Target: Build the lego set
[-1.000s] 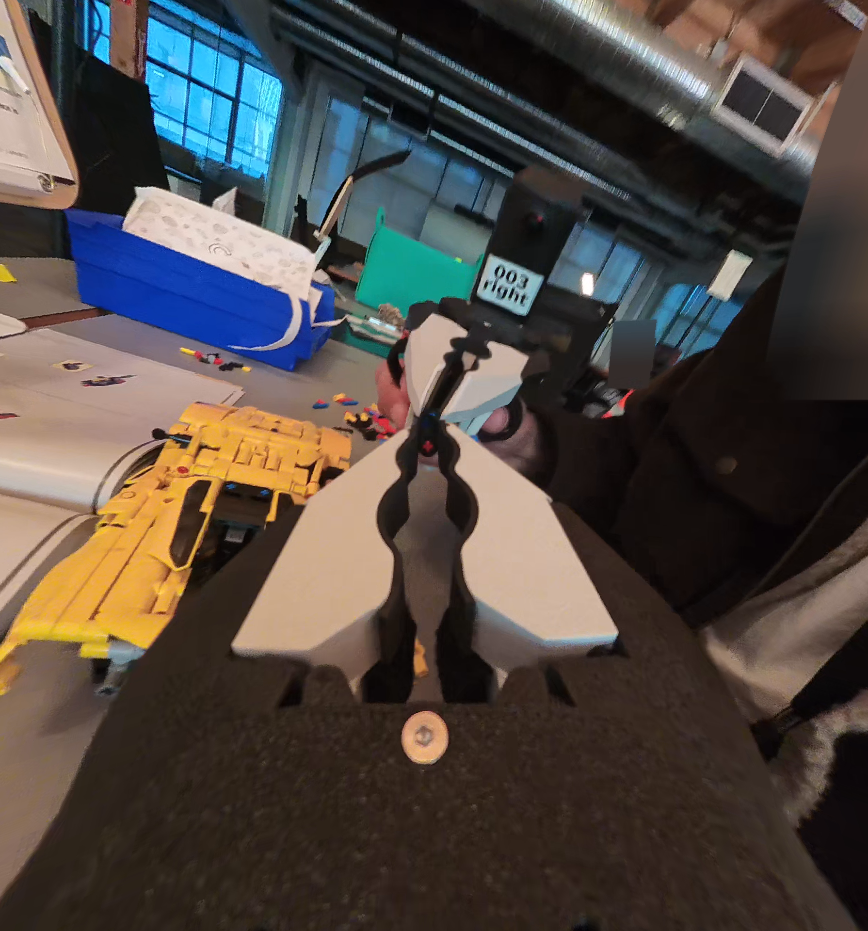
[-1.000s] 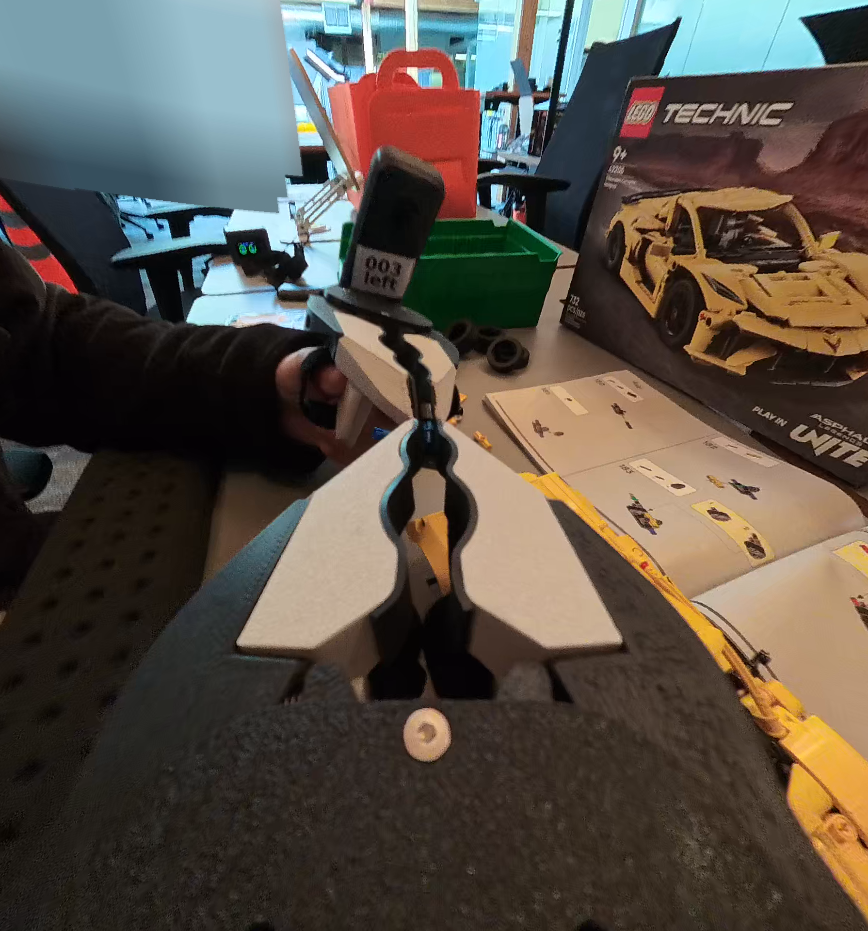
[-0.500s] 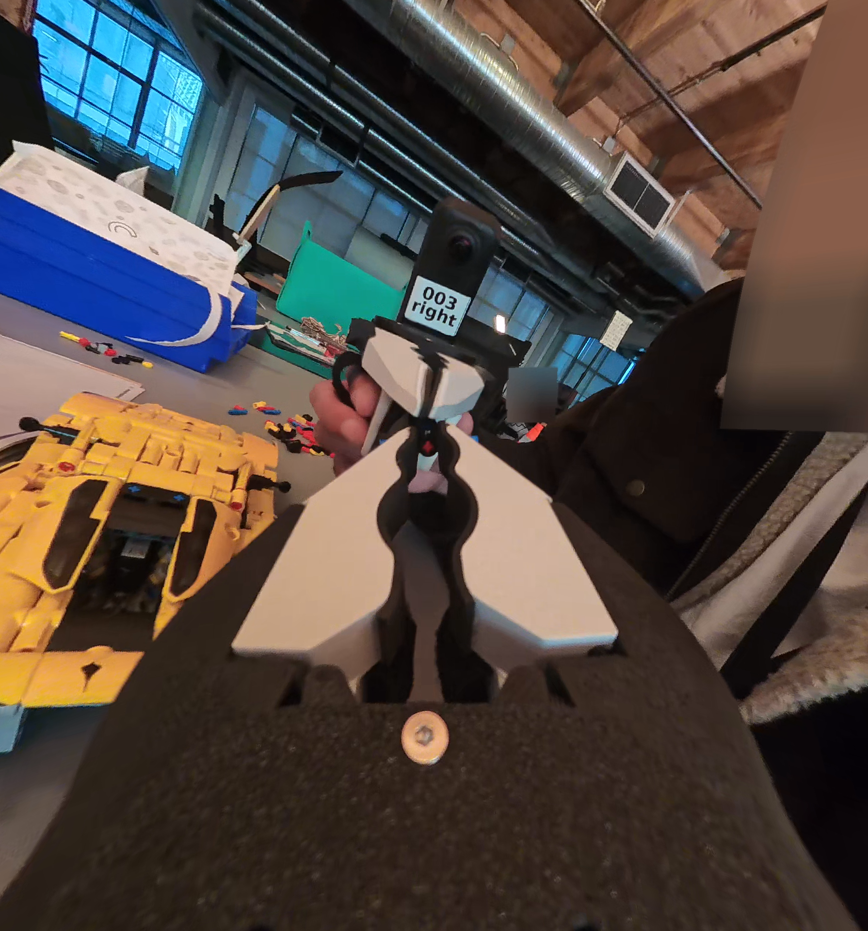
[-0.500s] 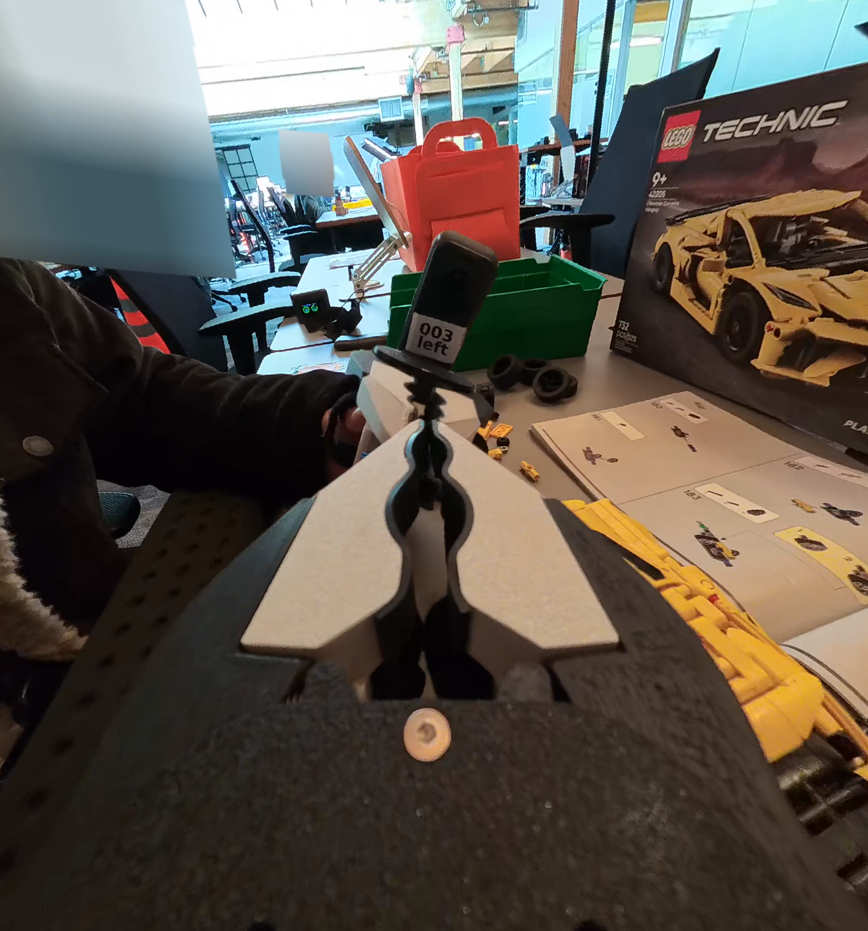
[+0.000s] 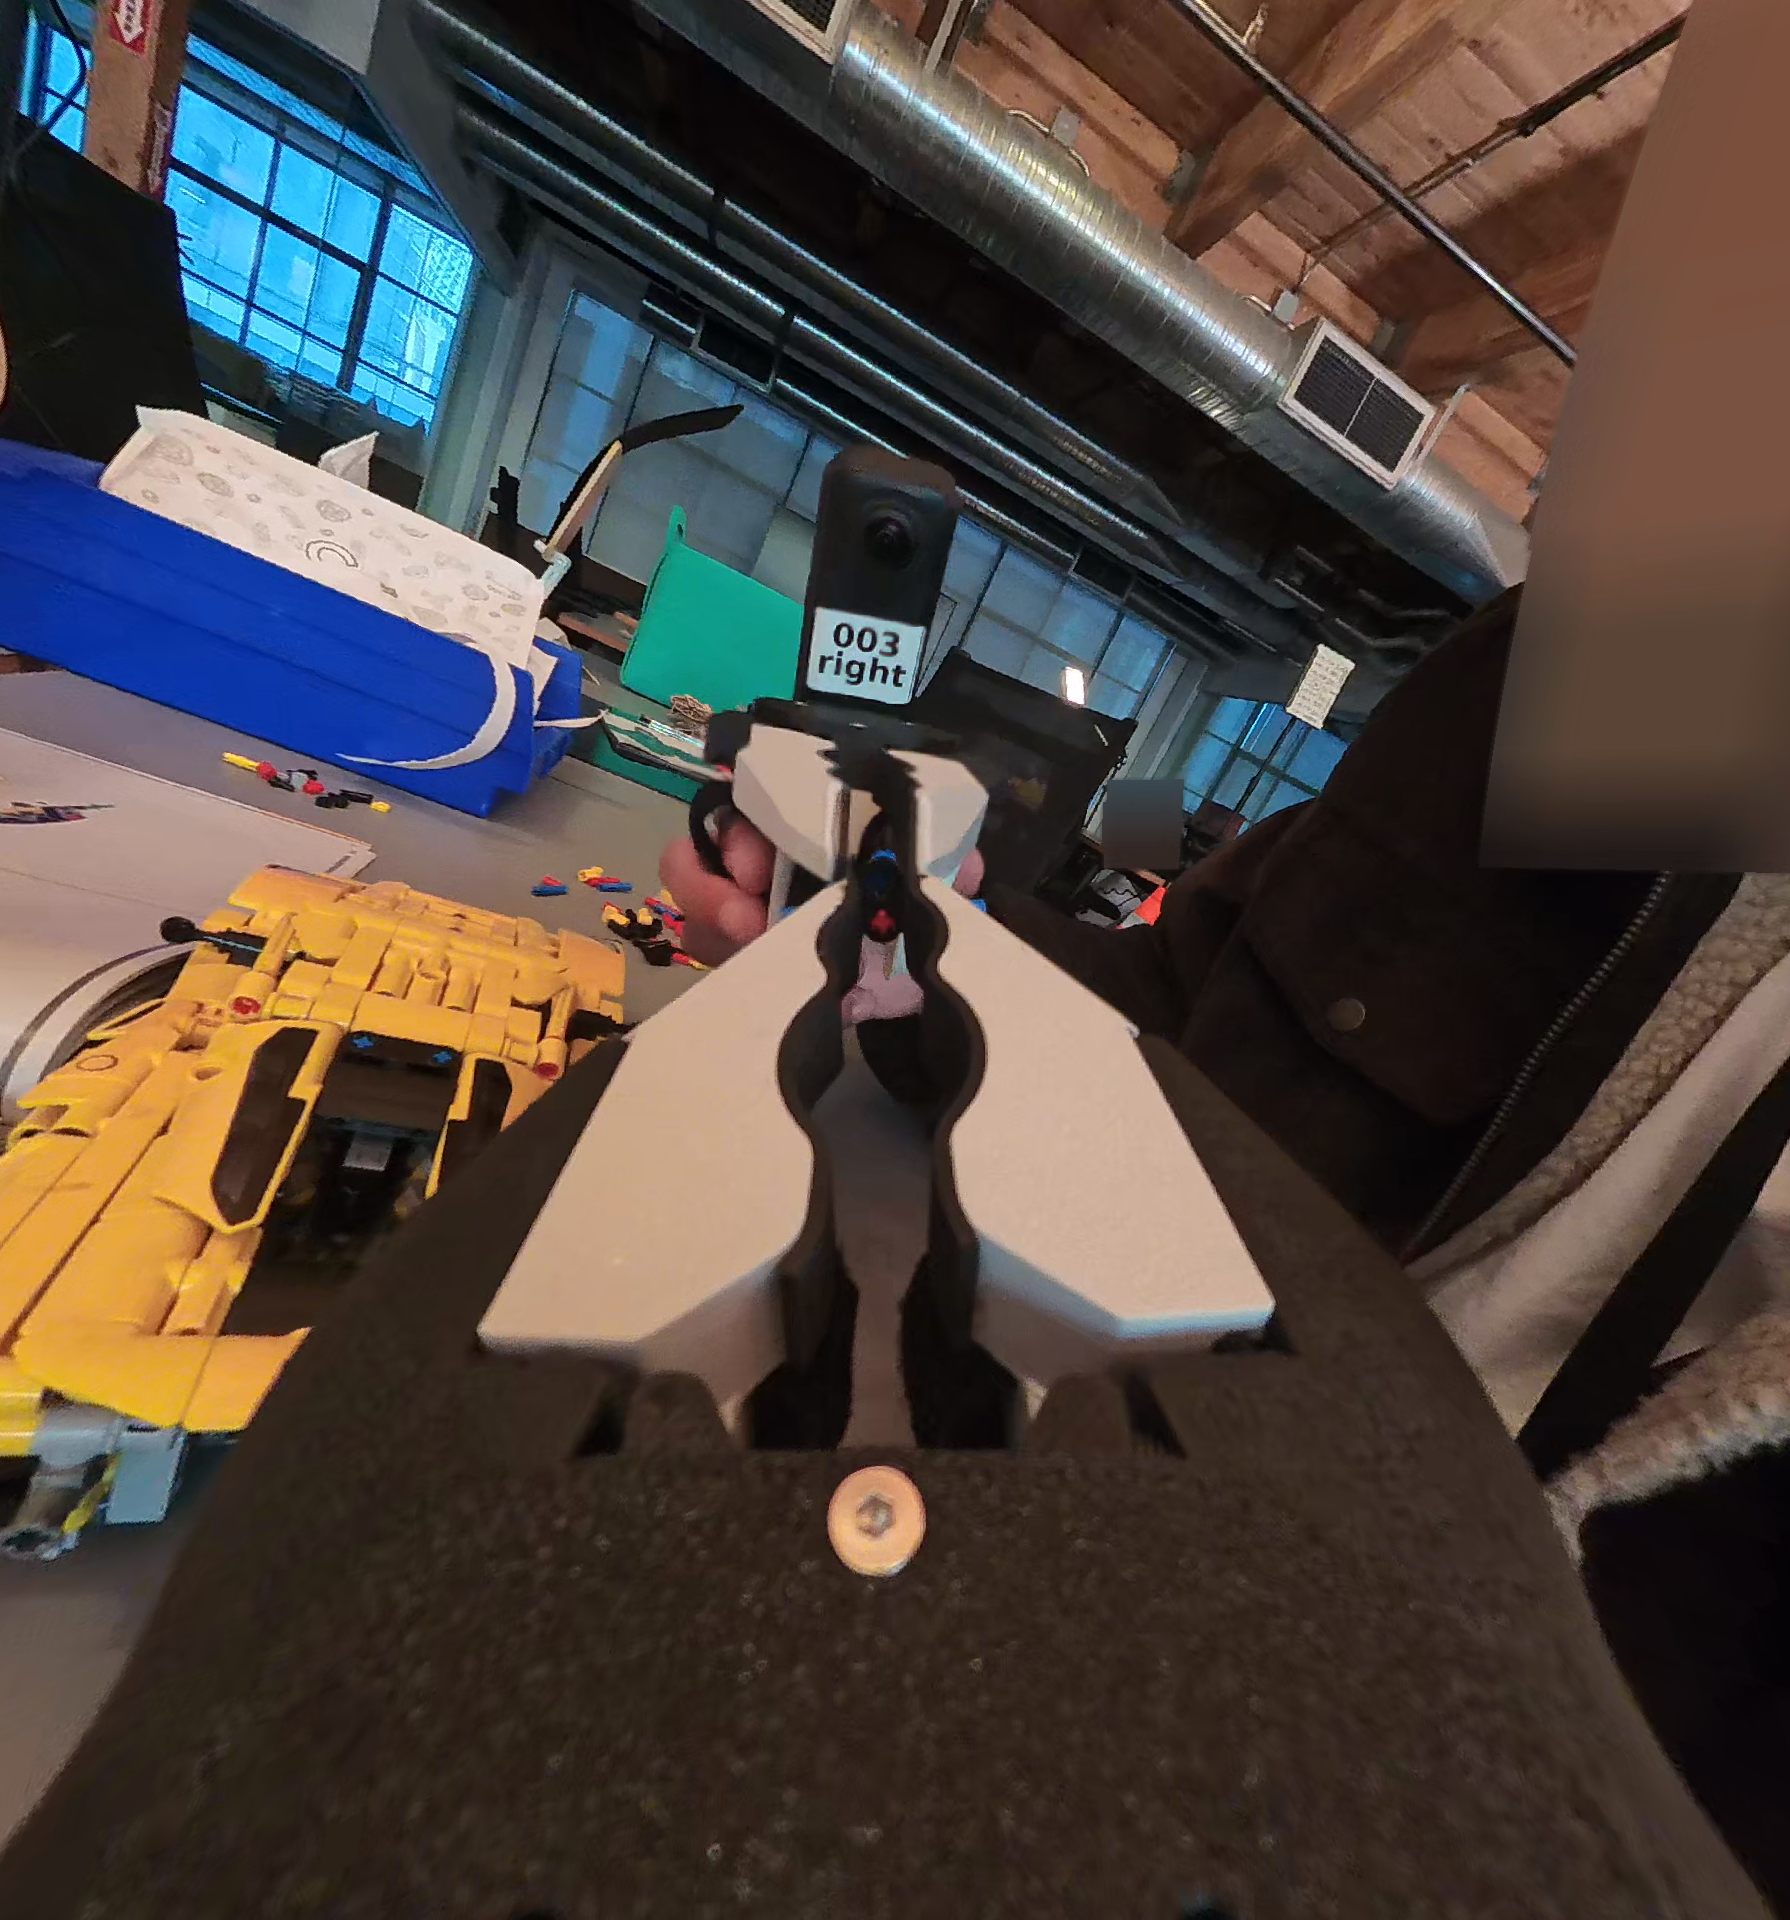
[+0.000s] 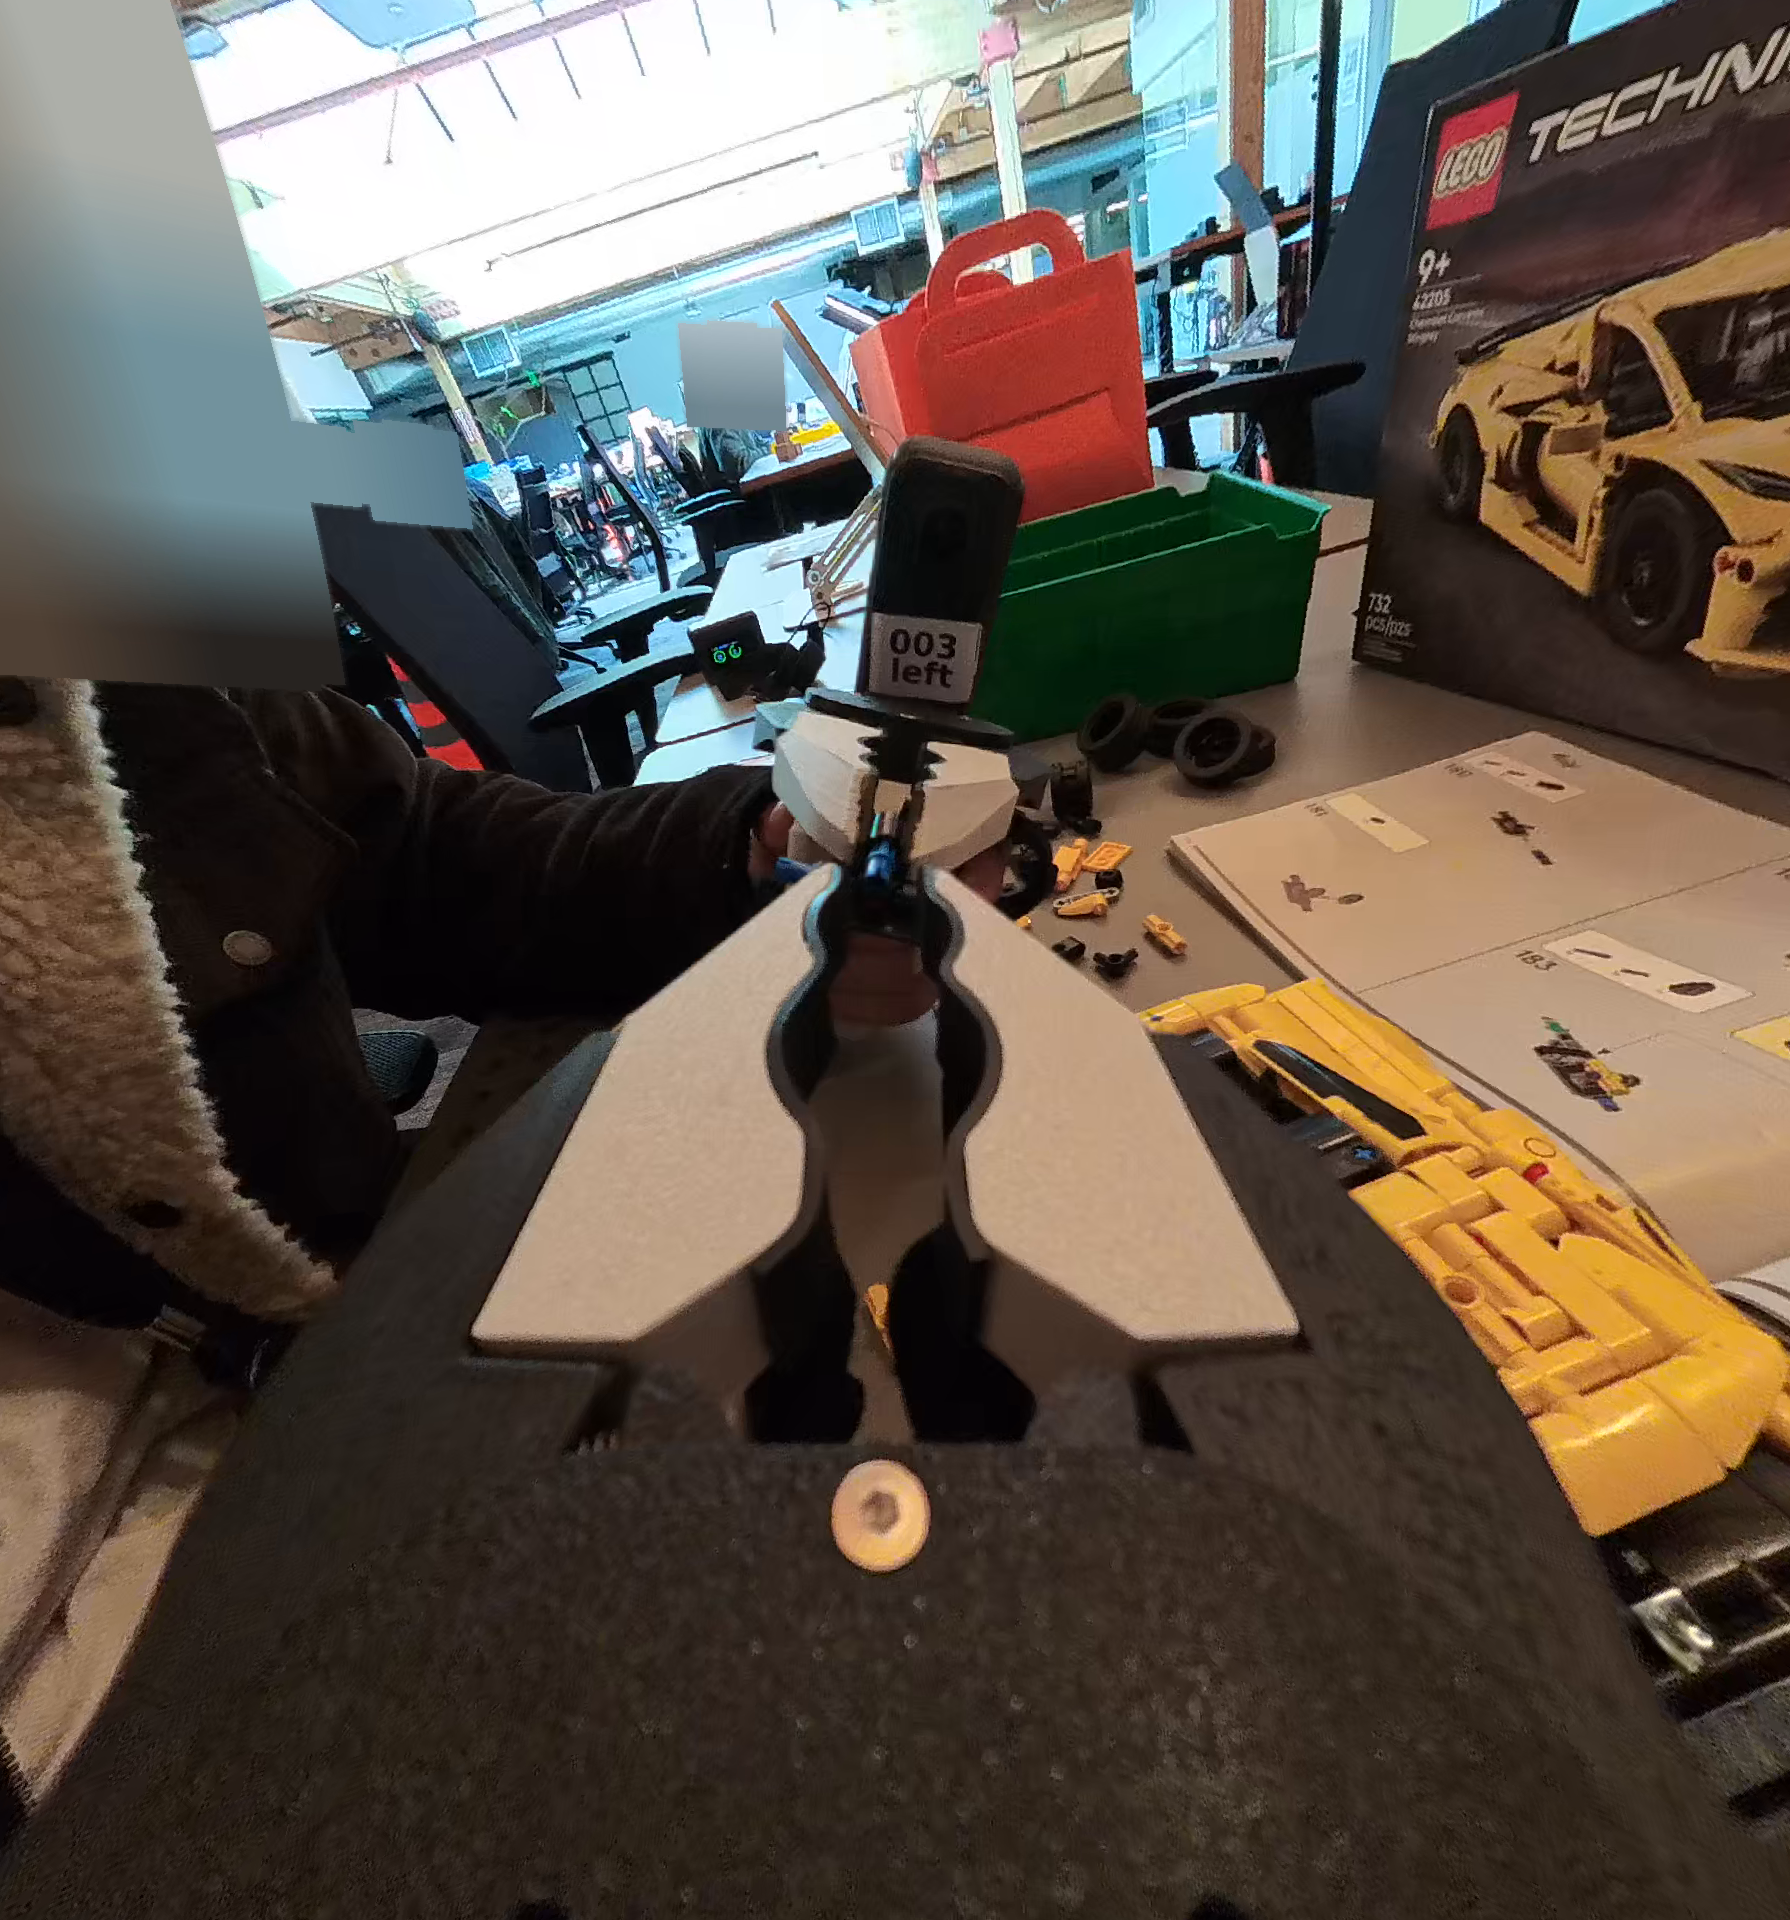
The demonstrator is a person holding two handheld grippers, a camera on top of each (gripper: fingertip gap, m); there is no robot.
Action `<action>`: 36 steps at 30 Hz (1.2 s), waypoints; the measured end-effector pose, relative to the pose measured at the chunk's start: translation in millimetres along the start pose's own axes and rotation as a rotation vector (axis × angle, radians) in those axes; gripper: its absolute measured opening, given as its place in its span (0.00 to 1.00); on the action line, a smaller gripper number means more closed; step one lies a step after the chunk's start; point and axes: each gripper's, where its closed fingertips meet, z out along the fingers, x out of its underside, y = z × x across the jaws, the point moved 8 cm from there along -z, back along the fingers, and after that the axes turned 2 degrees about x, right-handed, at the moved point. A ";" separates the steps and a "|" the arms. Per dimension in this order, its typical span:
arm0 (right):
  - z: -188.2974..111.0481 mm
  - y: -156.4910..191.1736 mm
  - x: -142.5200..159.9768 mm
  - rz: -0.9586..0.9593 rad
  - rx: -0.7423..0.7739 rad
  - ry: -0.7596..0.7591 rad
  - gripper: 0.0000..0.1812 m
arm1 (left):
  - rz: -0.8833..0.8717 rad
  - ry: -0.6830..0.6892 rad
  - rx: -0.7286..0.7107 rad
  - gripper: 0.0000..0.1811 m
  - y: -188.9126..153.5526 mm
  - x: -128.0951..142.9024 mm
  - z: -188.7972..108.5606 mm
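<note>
Change: both hand-held grippers have lifted and drawn tip to tip above the worktop (image 5: 517, 831).
Left hand-held gripper (image 5: 878, 920): pinching a small blue-and-red pin (image 5: 878, 894).
Right hand-held gripper (image 6: 875, 894): pinching the same pin, apparently.
Yellow car (image 5: 247, 1122): on the worktop, beside them, untouched.
Meaning: likely a mid-air hand-over or pin join.

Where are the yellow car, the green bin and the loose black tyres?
yellow car (image 5: 278, 1049): left wrist view, roof panels.
green bin (image 6: 1140, 613): right wrist view, front wall.
black tyres (image 6: 1177, 732): right wrist view, middle tyre.

Grey table (image 5: 579, 821): yellow car (image 5: 278, 1081), booklet (image 6: 1556, 894).
</note>
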 end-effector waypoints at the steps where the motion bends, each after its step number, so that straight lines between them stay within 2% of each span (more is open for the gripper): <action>1: 0.2 -0.1 0.4 0.006 -0.006 0.000 0.06 | 0.003 0.003 0.000 0.04 -0.2 0.3 0.4; 3: 0.3 -0.6 0.9 0.021 -0.012 0.004 0.02 | 0.008 0.009 -0.003 0.04 -0.5 1.2 1.4; 11: 0.0 0.4 1.8 0.043 -0.006 0.002 0.02 | 0.018 -0.023 -0.008 0.04 -0.6 3.5 2.5; 18: -0.4 0.3 5.0 0.044 -0.013 0.057 0.01 | 0.100 0.069 -0.057 0.04 -3.5 5.1 2.9; 22: -1.9 -5.2 10.1 0.110 -0.025 0.094 0.01 | 0.243 0.171 -0.156 0.04 -6.0 6.8 5.4; 24: -1.1 -11.5 13.0 0.141 0.014 0.107 0.02 | 0.335 0.212 -0.249 0.04 -4.4 7.2 6.4; 27: -2.2 -18.4 14.3 0.144 0.065 0.107 0.03 | 0.541 0.294 -0.379 0.04 -6.6 7.4 9.9; 30: -2.8 -20.8 7.3 0.167 0.123 0.051 0.16 | 0.803 0.396 -0.542 0.03 -9.5 10.4 12.9; 36: 8.2 -8.6 3.1 0.033 0.341 0.075 0.16 | 1.187 0.467 -0.753 0.04 -17.6 14.5 18.2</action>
